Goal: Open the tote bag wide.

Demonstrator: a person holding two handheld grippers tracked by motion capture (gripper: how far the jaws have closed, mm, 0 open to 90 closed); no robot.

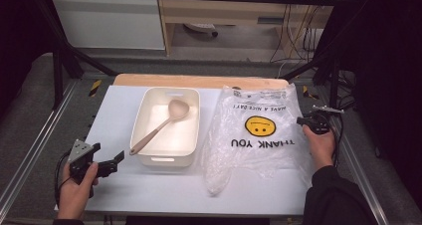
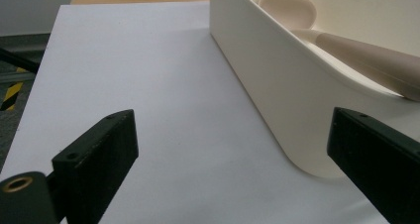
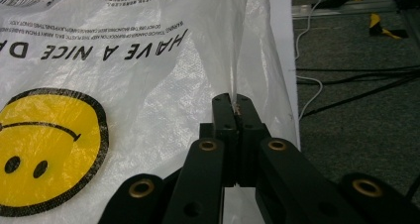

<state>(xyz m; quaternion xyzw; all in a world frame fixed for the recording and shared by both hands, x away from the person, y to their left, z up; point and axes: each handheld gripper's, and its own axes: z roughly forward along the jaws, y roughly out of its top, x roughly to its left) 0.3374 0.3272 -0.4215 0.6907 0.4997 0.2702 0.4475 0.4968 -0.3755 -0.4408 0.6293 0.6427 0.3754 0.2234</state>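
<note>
The right gripper [image 3: 233, 102] is pinching the edge of the plastic bag [image 1: 254, 135], which is lying at the middle right of the high view. At the lower left, the left gripper [image 1: 107, 163] is sitting wide apart beside the white tub [image 1: 166, 160] holding a spoon [image 1: 159, 126].

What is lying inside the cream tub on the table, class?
Inside the cream tub lies a beige spoon, bowl toward the far end, handle resting on the near left rim. The tub floor directly beneath the spoon is covered.

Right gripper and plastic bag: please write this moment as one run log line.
right gripper: shut on clear smiley-printed plastic bag, edge pinched | left gripper: open, beside cream plastic tub
</note>
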